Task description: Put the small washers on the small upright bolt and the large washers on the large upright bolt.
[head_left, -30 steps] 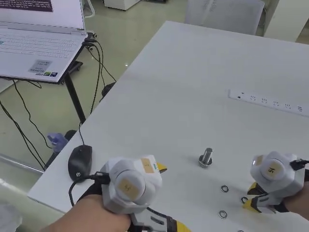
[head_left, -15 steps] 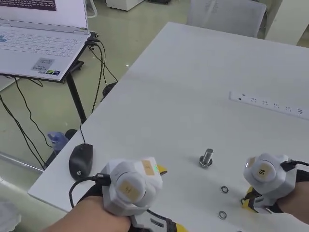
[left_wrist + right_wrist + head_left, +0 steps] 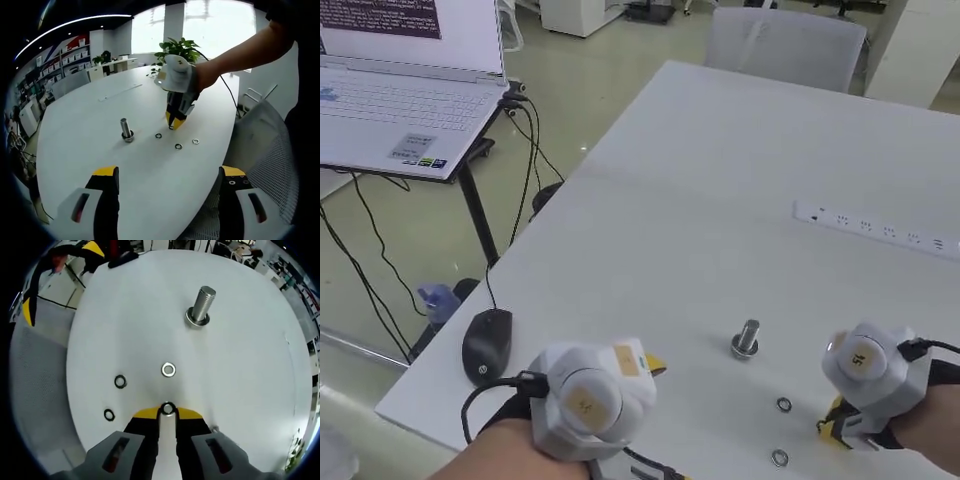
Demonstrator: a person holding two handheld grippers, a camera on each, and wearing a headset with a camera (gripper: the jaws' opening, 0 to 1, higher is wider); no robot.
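One upright steel bolt [image 3: 746, 338] [image 3: 126, 131] [image 3: 201, 306] stands on the white table [image 3: 720, 200]. Several washers lie near it: a silver one [image 3: 168, 369] [image 3: 784, 405] and two dark ones [image 3: 120, 381] [image 3: 109, 414]. My right gripper [image 3: 168, 410] [image 3: 835, 430] [image 3: 172, 122] points down at the table, its yellow tips closed around a washer [image 3: 168, 408]. My left gripper [image 3: 167, 200] [image 3: 668, 420] is wide open and holds nothing, hovering at the near table edge left of the bolt.
A white power strip [image 3: 875, 226] lies across the far right of the table. A black mouse [image 3: 486, 343] rests at the near left corner. A laptop [image 3: 390, 90] on a stand with hanging cables is off the table to the left; a chair [image 3: 785, 45] is at the far end.
My right gripper has shifted slightly left and down onto a washer that lay beside its tip. The head camera has tilted a little. The left gripper has barely moved.
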